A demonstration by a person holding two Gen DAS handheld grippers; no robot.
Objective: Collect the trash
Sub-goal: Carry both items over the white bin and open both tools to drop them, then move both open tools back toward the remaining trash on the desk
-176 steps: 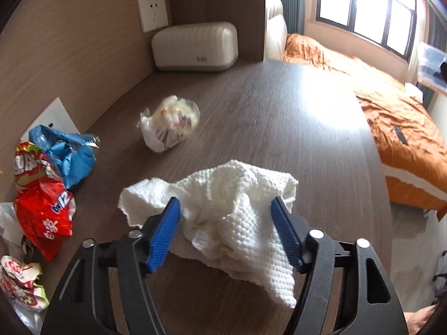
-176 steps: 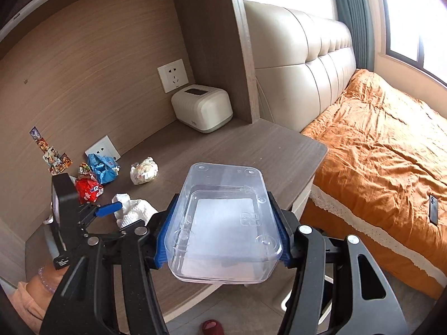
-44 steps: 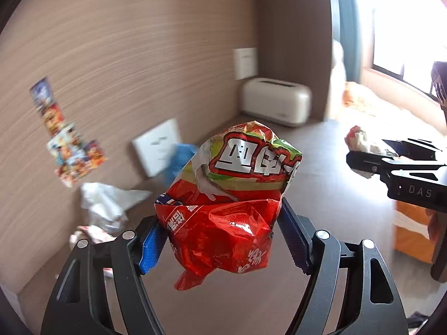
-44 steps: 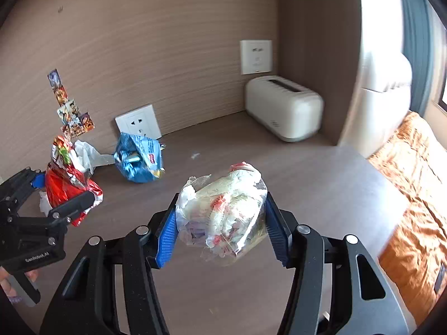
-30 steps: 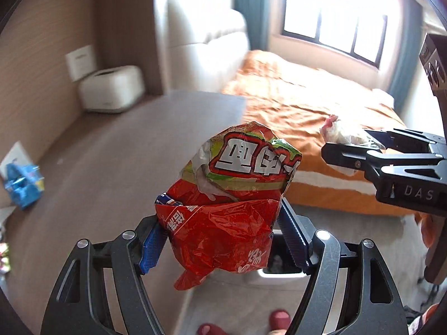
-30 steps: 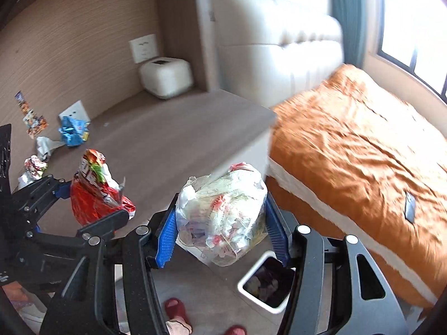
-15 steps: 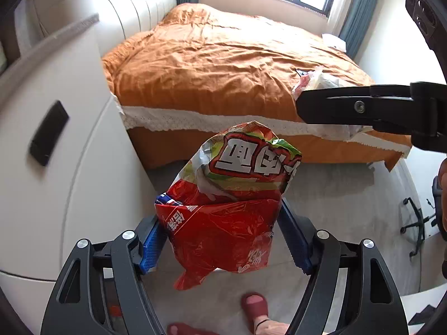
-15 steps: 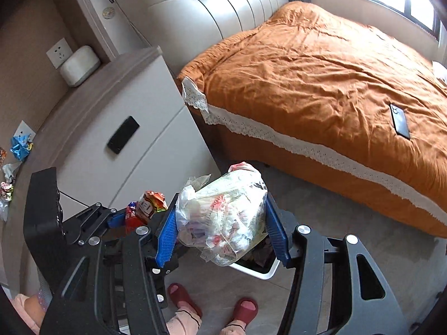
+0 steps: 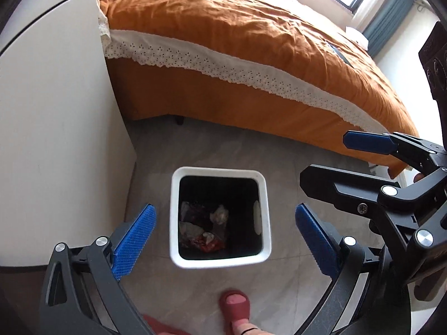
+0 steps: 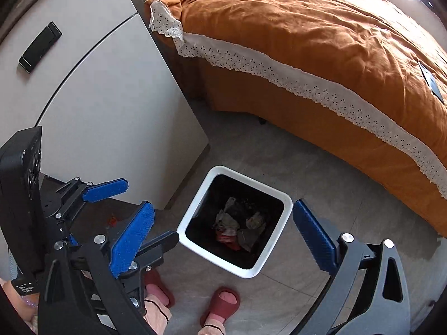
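We see the orange bed (image 9: 251,42) filling the upper right of both views, and the white cabinet (image 10: 97,92) taking the upper left. On the grey floor at lower centre stands the white trash bin (image 9: 220,262), with crumpled wrappers (image 9: 201,231) lying at its bottom. Our left gripper (image 9: 223,231) hangs over the bin, jaws spread wide and holding nothing. Our right gripper (image 10: 223,229) hovers over it too, released and bare. Red slippers (image 10: 220,304) show at the bottom edge.
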